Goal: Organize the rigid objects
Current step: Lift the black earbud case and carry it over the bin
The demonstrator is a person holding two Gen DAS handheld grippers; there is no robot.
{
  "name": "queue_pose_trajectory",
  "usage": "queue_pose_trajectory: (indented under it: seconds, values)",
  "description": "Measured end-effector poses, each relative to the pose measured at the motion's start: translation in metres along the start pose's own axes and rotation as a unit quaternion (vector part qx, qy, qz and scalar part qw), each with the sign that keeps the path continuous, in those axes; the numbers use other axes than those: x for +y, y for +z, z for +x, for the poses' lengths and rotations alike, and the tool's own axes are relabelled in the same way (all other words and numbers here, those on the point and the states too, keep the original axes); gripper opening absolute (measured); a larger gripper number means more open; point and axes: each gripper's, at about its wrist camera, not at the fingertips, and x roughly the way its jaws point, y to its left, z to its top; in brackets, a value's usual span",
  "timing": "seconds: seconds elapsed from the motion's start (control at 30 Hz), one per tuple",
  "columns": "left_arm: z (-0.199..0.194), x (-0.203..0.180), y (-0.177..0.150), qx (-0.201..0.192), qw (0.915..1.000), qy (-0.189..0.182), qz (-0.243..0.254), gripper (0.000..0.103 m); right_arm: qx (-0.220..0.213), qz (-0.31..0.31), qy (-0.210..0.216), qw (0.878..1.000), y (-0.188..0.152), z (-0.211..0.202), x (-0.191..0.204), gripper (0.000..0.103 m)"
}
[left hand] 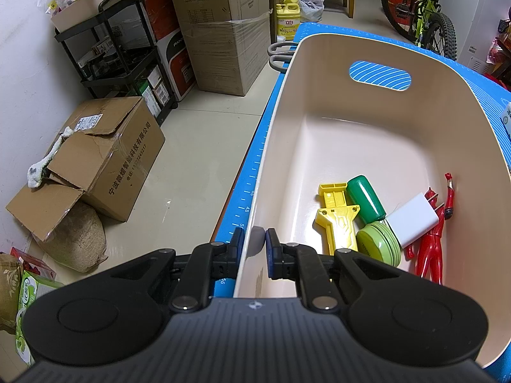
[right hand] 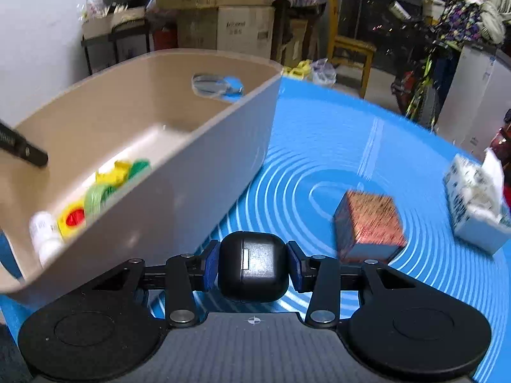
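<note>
Only at the right wrist, right tongs (right hand: pixel 253 263) pinch a black case (right hand: pixel 252 266); left tongs (left hand: pixel 254 242) clamp the bin wall (left hand: pixel 247 255).

The right gripper (right hand: pixel 253 269) clamps a black rounded case (right hand: pixel 253 268) between its blue pads, above the blue mat (right hand: pixel 319 146). To its left stands the beige bin (right hand: pixel 198 172) — yellow, green and red items blurred inside. A reddish-brown cube (right hand: pixel 367 226) and a tissue pack (right hand: pixel 476 201) lie on the mat to the right — apart from each other.
</note>
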Motion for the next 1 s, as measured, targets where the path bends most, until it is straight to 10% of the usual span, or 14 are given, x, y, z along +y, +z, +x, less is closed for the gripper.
queue_pose_trajectory:
  seconds: [0.67,1.0]
  values:
    - [0.000,0.000,0.000,0.000,1.0000,0.000,0.000,0.016,-0.090,-0.001,-0.033,0.995,0.072,-0.044,0.014,0.049]
    - [0.000,0.000,0.000,0.000,1.0000,0.000,0.000,0.016,-0.069,-0.027,-0.003,0.997,0.092,-0.025,0.058,0.049]
